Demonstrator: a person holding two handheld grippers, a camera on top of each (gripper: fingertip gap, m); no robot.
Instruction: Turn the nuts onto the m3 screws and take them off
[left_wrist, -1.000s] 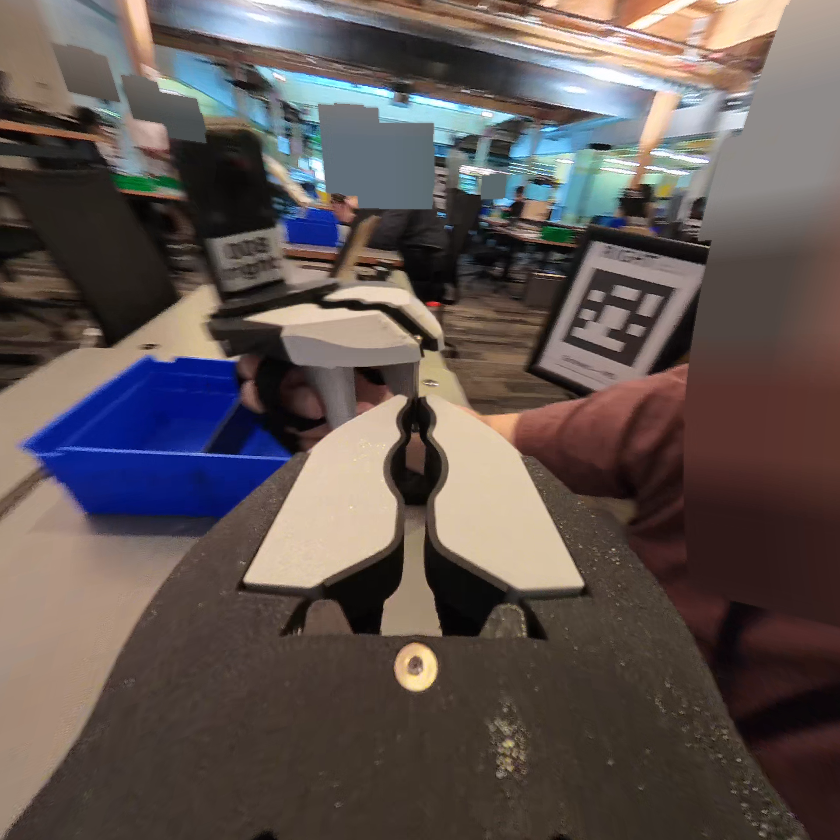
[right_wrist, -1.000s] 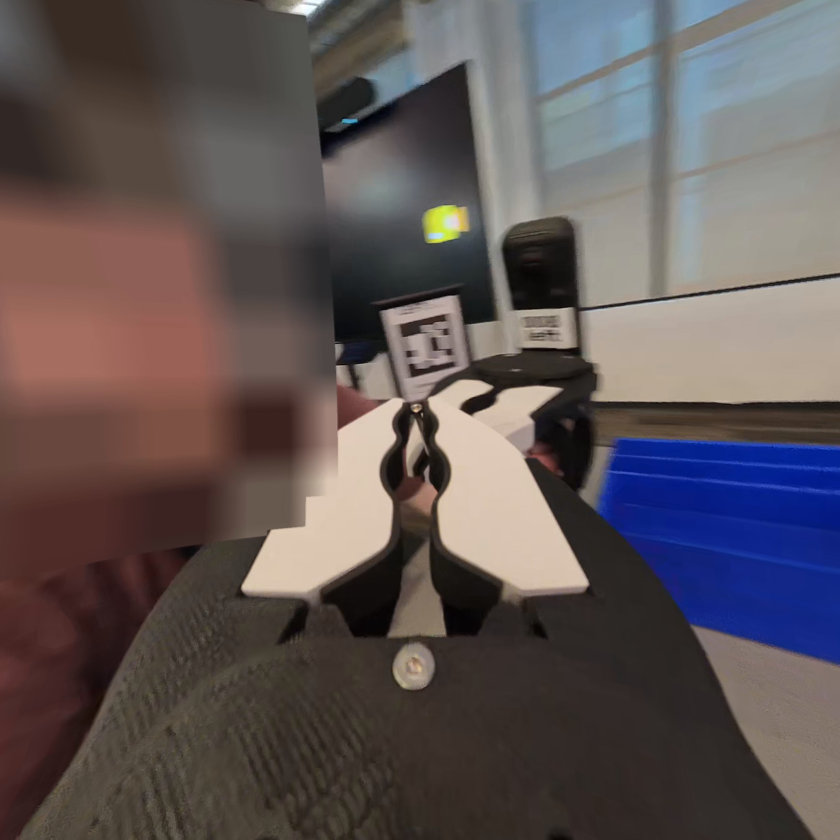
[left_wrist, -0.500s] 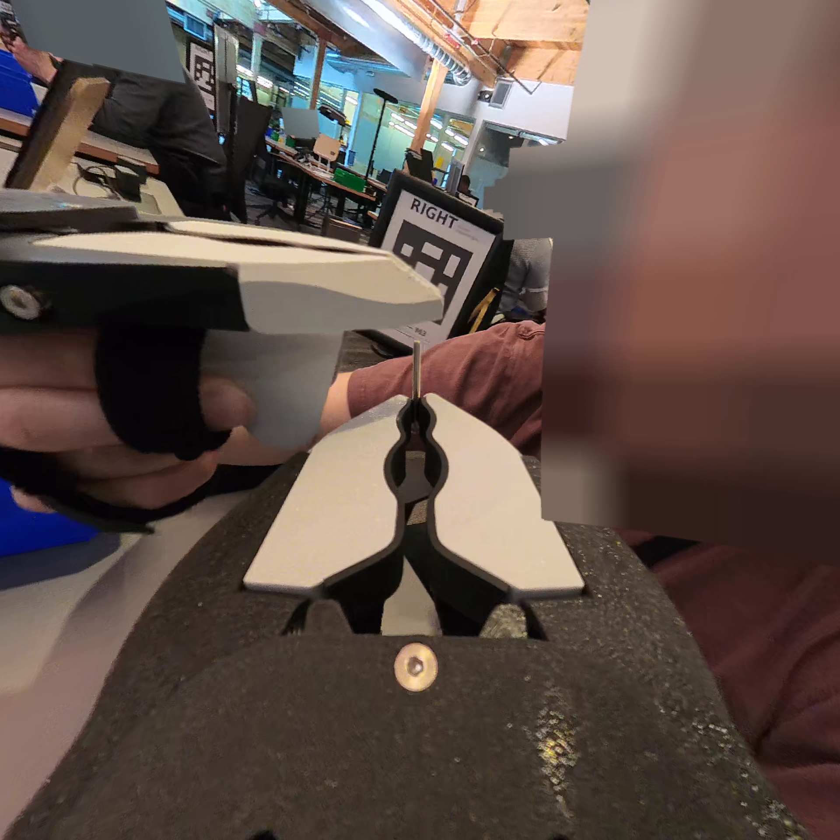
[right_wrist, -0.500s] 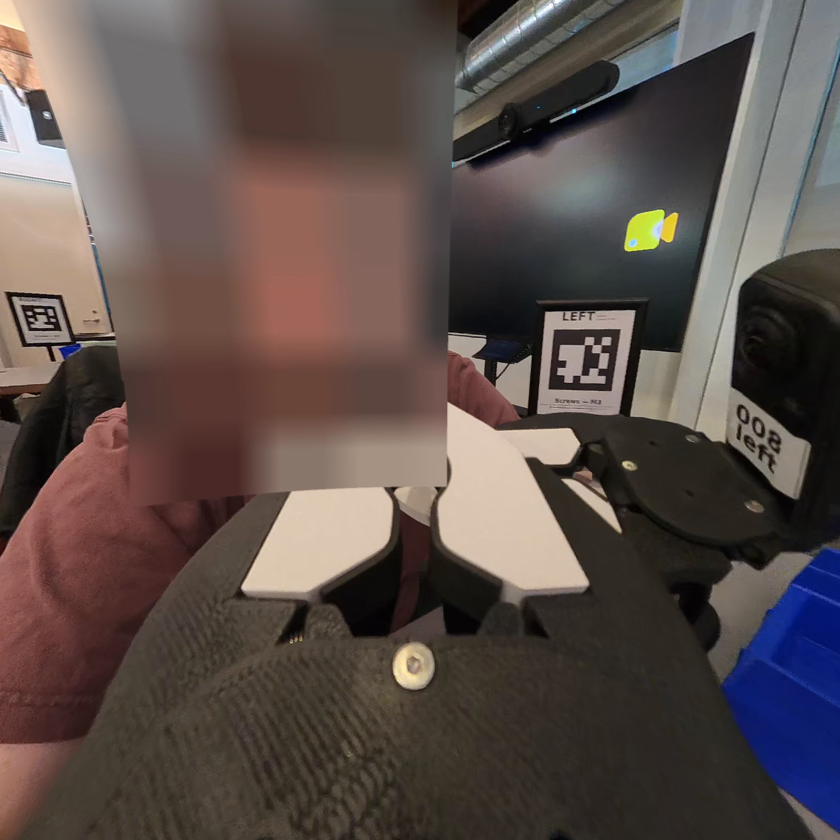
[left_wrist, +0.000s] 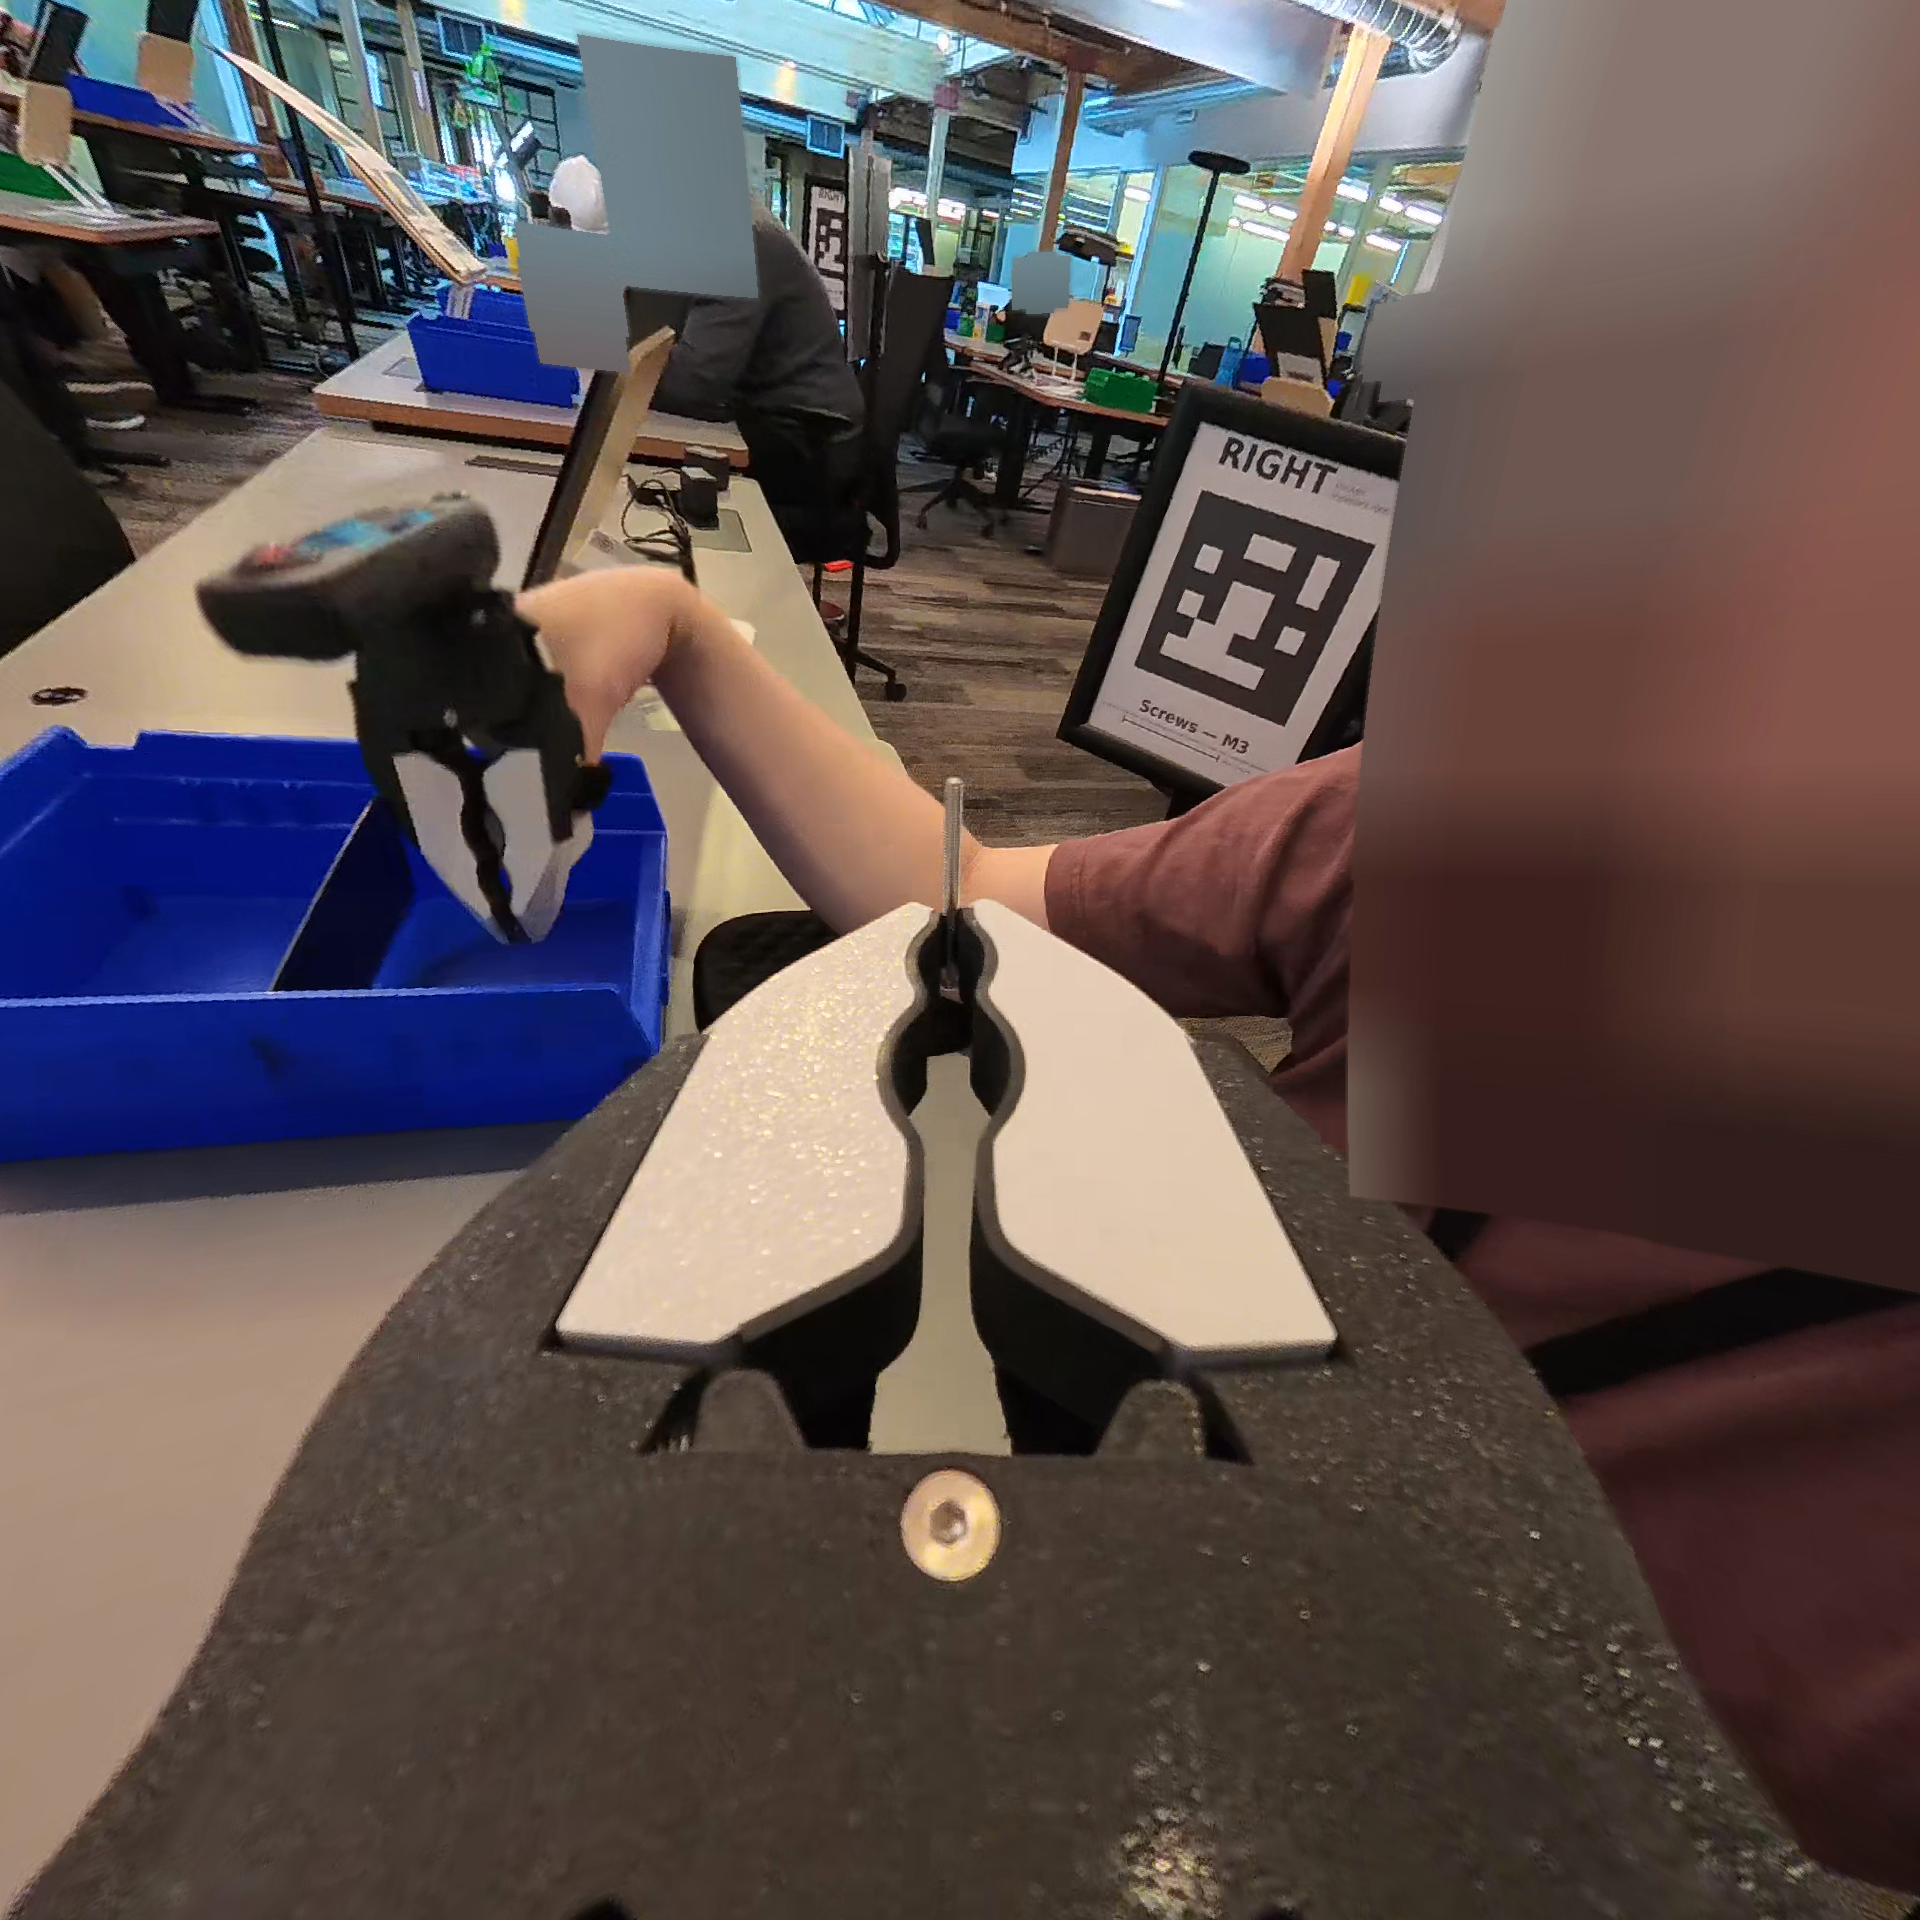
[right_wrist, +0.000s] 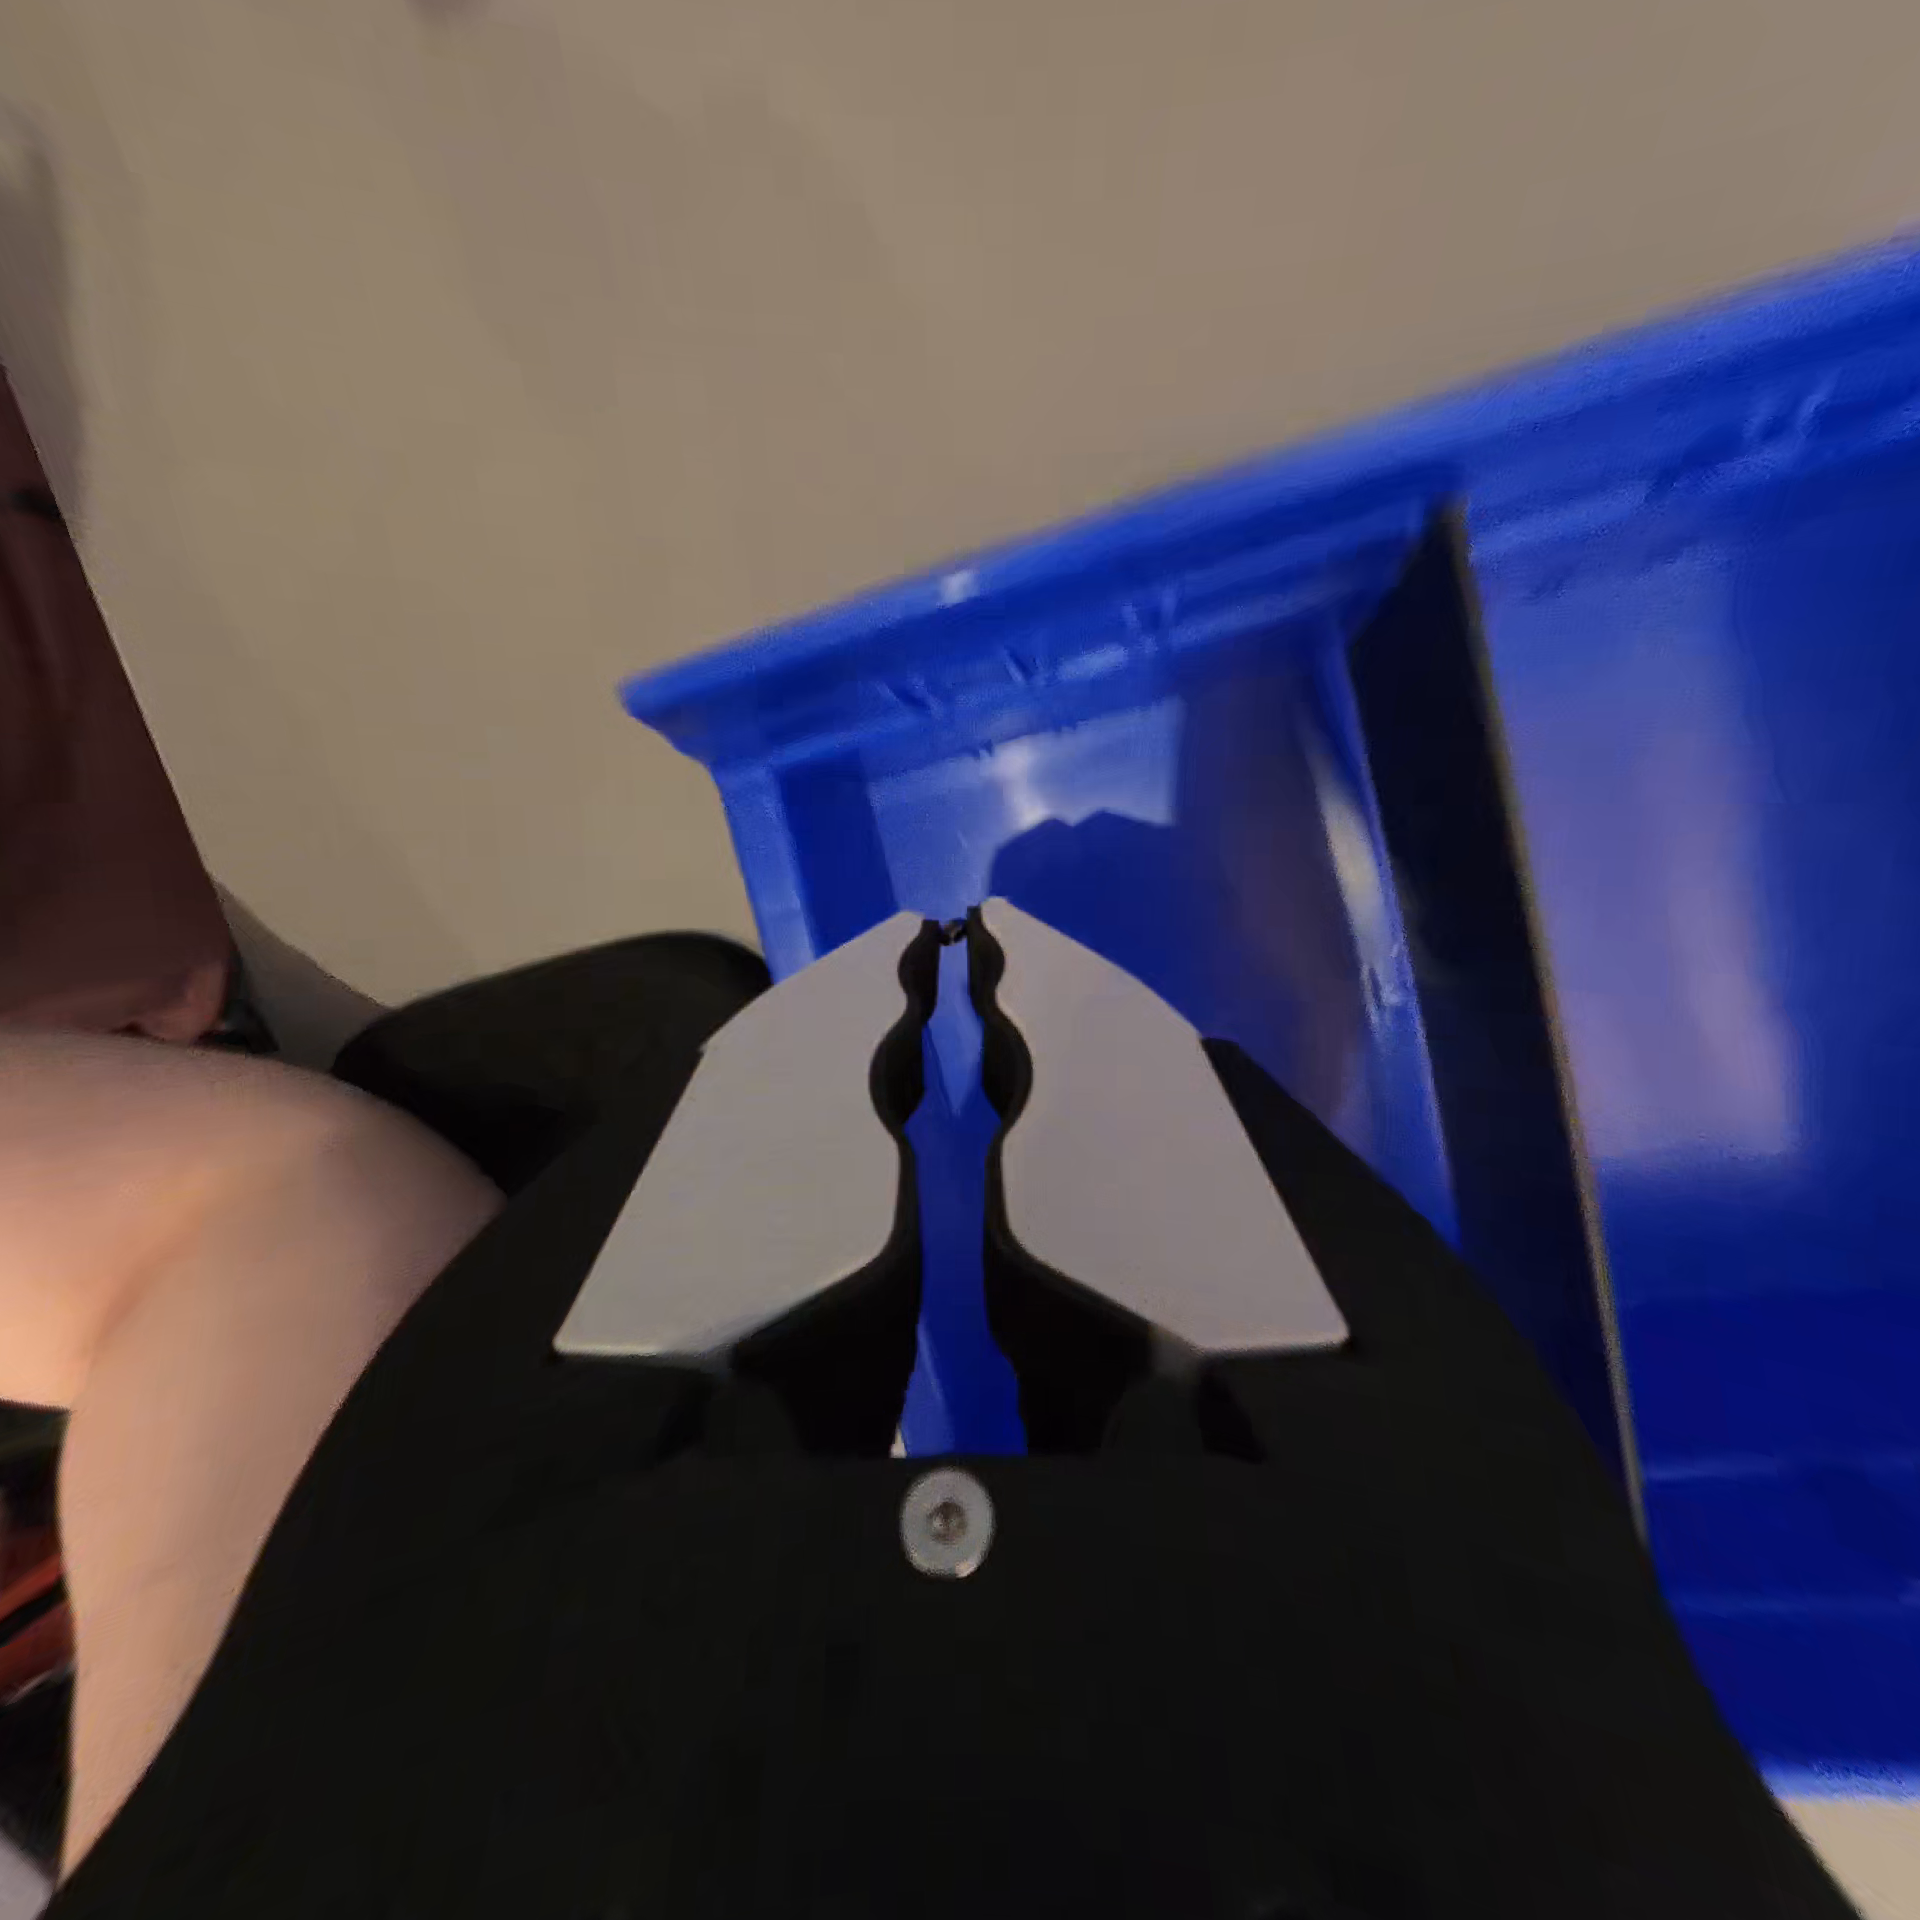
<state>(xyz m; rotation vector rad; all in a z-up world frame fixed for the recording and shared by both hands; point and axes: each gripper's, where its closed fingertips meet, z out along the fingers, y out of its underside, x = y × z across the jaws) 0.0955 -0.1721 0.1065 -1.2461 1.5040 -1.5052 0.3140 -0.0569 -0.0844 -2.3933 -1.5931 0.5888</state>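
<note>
My left gripper (left_wrist: 948, 916) is shut on a thin M3 screw (left_wrist: 952, 831) that stands upright out of its tips. In the left wrist view my right gripper (left_wrist: 514, 920) points down into the right compartment of a blue bin (left_wrist: 312, 1049) on the grey table. In the right wrist view the right gripper (right_wrist: 948, 920) is nearly closed, with a small dark nut (right_wrist: 950, 930) pinched between its tips. It hangs just over the bin's floor near a corner (right_wrist: 831, 790). This view is blurred.
A black divider (right_wrist: 1475, 831) splits the bin in two. A framed marker sign (left_wrist: 1236, 613) stands to the right behind the person's bare arm (left_wrist: 810, 790). A black mesh pad (left_wrist: 748, 951) lies beside the bin. The grey table (left_wrist: 208, 1351) runs left and forward. One gripper's finger ends stand about 30 centimeters off the other's.
The right gripper has left the screw in my left gripper and swung left and down into the blue bin. The left gripper still holds the screw upright.
</note>
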